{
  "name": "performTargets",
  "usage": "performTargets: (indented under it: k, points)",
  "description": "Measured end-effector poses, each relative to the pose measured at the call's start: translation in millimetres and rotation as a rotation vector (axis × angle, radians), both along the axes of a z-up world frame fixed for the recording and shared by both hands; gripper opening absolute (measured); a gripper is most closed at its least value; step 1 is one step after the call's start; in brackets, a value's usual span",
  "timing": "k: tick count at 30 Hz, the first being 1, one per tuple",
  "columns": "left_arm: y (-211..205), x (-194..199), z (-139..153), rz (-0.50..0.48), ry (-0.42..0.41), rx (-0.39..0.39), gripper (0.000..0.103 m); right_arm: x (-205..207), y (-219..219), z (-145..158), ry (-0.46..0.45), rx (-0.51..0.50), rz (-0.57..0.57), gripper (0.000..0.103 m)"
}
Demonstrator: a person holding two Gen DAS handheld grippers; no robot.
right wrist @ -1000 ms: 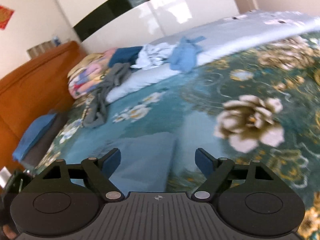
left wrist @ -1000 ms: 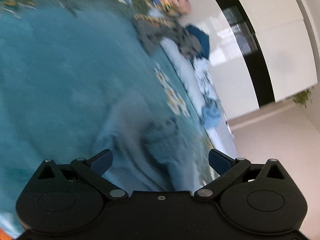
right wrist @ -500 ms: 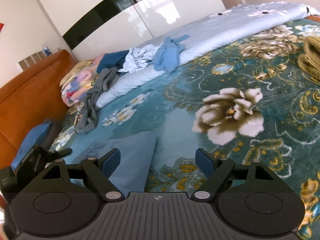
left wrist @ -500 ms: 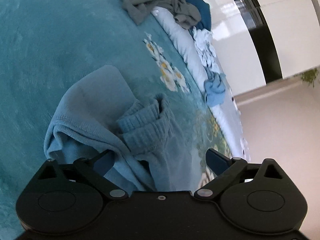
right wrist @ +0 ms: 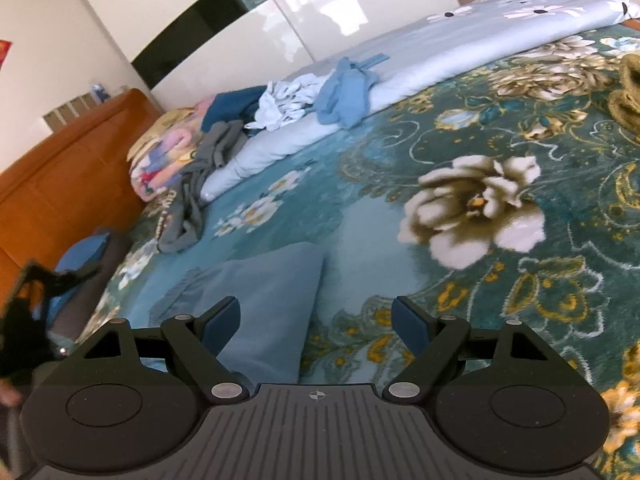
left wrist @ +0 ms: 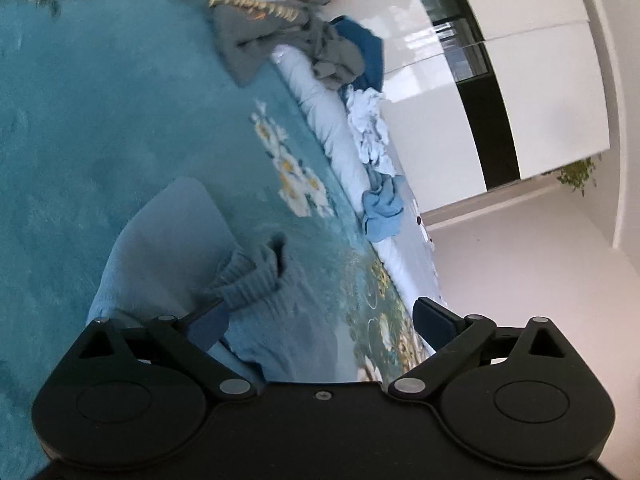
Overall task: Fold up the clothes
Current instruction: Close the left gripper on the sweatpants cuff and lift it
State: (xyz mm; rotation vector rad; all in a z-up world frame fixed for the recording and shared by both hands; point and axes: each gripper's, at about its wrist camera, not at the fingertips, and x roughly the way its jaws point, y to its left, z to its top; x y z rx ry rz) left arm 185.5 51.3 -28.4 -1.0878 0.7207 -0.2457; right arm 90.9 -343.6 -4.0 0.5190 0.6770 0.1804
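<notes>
Blue sweater (left wrist: 168, 248) lies flat on the bed (left wrist: 72, 120), on the teal floral blanket (right wrist: 480, 280), its ribbed cuff (left wrist: 248, 280) bunched up on top.

L gripper (left wrist: 320, 322): fingers wide apart, nothing held; left finger (left wrist: 208, 326) sits low over the sweater by the cuff, contact unclear. R gripper (right wrist: 316, 322): fingers spread wide, empty, over the sweater's edge and the blanket.

Further back along a pale duvet (right wrist: 440, 48): grey garment (right wrist: 196, 184), white cloth (right wrist: 284, 104), light-blue garment (right wrist: 344, 92), well apart from the sweater. Orange headboard (right wrist: 60, 180) at left in the R view.
</notes>
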Motion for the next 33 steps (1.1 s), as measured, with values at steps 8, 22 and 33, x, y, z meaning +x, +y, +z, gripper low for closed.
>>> performTargets:
  k: [8,22,33]
  points:
    - [-10.8,-9.1,-26.0,-0.074,0.081,0.015,0.097,1.3,-0.3,-3.5,0.012,0.004,-0.001,0.082]
    - [-40.3,26.3,-29.2,-0.038,0.111,0.026,0.05,0.4,-1.1,-6.7,0.024,0.006,0.0,0.082]
    - [-24.9,10.3,-4.6,0.003,-0.042,0.082,0.017,0.1,-3.9,-10.1,0.035,0.007,-0.013,0.082]
